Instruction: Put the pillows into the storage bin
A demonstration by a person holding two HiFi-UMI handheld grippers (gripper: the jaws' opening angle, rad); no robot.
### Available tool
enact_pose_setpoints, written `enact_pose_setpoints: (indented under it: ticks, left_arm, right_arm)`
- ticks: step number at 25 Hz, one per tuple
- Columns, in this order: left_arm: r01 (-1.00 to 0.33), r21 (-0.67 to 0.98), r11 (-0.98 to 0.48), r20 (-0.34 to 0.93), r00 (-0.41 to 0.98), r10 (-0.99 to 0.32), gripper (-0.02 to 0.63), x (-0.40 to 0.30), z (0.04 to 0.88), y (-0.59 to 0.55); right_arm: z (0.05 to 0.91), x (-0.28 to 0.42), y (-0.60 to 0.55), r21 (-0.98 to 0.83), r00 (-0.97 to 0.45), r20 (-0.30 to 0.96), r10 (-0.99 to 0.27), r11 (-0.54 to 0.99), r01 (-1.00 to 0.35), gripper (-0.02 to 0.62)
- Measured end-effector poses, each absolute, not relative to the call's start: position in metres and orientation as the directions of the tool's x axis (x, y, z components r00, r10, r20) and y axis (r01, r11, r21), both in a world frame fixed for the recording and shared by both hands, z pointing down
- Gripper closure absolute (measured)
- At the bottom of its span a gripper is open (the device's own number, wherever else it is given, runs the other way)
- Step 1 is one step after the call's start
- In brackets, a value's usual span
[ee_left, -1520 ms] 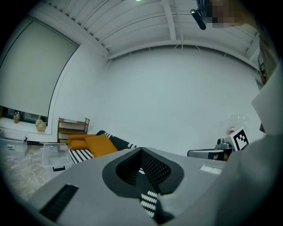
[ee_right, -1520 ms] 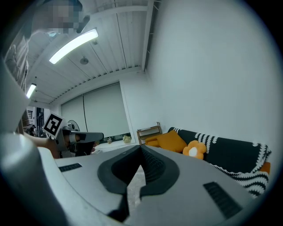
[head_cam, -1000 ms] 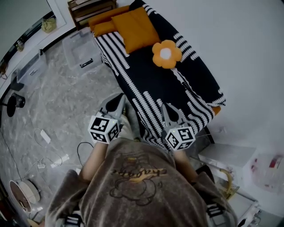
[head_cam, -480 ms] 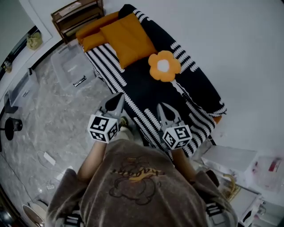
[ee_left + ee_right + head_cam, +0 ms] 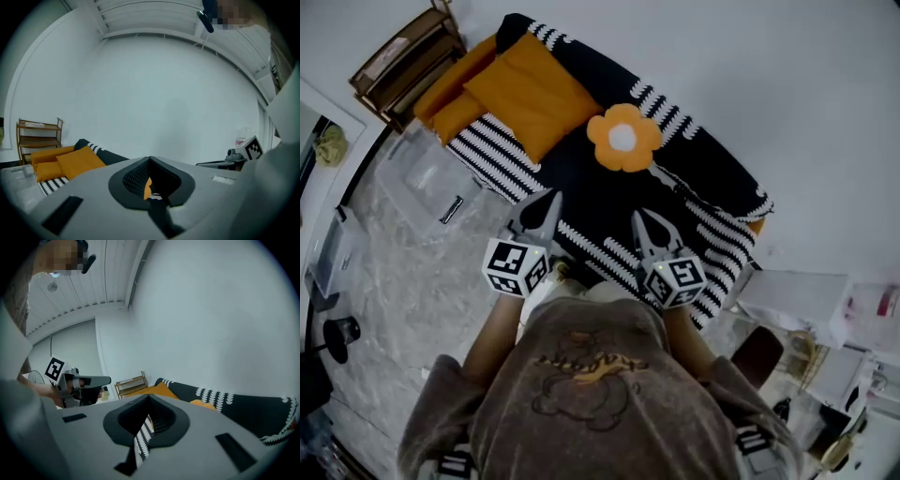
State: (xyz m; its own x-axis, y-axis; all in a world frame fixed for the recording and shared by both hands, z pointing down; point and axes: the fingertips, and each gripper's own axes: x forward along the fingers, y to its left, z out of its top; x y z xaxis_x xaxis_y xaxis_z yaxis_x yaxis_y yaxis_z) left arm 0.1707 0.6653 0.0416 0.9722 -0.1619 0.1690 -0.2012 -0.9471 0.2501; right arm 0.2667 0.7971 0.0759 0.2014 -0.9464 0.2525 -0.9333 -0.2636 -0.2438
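Note:
A large orange pillow [image 5: 525, 89] lies at the head of the black-and-white striped bed [image 5: 694, 202], partly over a second orange pillow [image 5: 450, 89]. A flower-shaped orange pillow [image 5: 623, 138] rests mid-bed. The clear storage bin [image 5: 422, 178] stands on the floor left of the bed. My left gripper [image 5: 551, 199] is shut and empty at the bed's near edge. My right gripper [image 5: 639, 220] is shut and empty above the bedcover. The left gripper view shows the orange pillows [image 5: 77, 161] far left of the closed tips [image 5: 150, 159]. In the right gripper view its tips [image 5: 150, 397] point along the bedcover [image 5: 248, 413].
A wooden shelf [image 5: 398, 61] stands against the wall beyond the bed's head. Another clear box [image 5: 333, 258] sits on the marble floor at the left. White boxes [image 5: 787, 300] and a dark chair [image 5: 759, 352] crowd the right side near the bed's foot.
Both grippers have travelled forward along the bed, staying shut. The pillows and the bin now appear closer, and the left gripper's tips have come from over the floor to the bed's edge.

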Motion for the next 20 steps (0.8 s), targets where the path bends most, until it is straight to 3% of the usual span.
enact_pose_setpoints:
  ticks: [10,20]
  left_arm:
    - [-0.12,0.26,-0.958,0.182,0.981,-0.074,0.601,0.248,0.053,0.643]
    - [-0.136,0.304,-0.943,0.217,0.974,-0.071,0.601,0.318,0.07,0.623]
  right_arm:
    - [0.083,0.337,0.784,-0.254,0.293,0.25,-0.923,-0.354,-0.9,0.595]
    - [0.101,0.407,0.767,-0.279,0.325,0.27,-0.906,-0.397,-0.875,0.602]
